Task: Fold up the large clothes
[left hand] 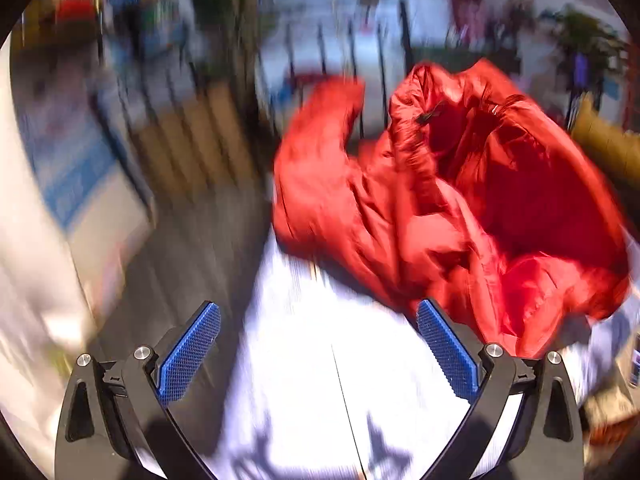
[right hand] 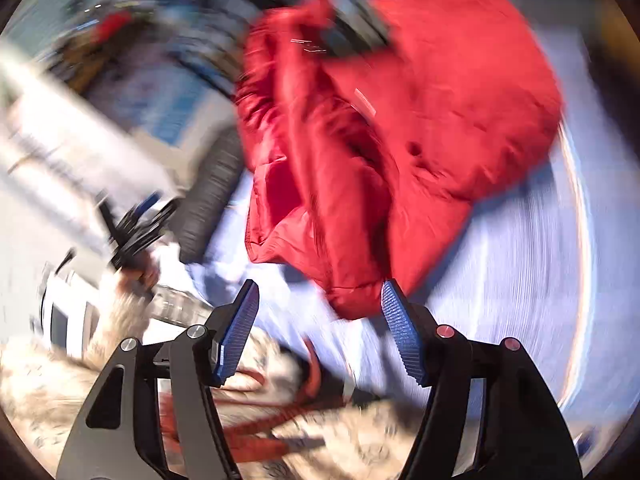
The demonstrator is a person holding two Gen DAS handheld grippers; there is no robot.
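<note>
Your left tool [left hand: 318,334] gapes wide with nothing between its pads; your right tool [right hand: 320,330] stands partly open, also empty. Beyond both, the crumpled red jacket [left hand: 460,208] lies in a heap on the white tabletop [left hand: 304,380], everything blurred.

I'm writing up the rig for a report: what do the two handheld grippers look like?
Both match: the left gripper and right gripper have black linkage arms with triangular cut-outs and round metal pivot pins, and flat, blue, ridged finger pads. No cables or sleeves show.
</note>
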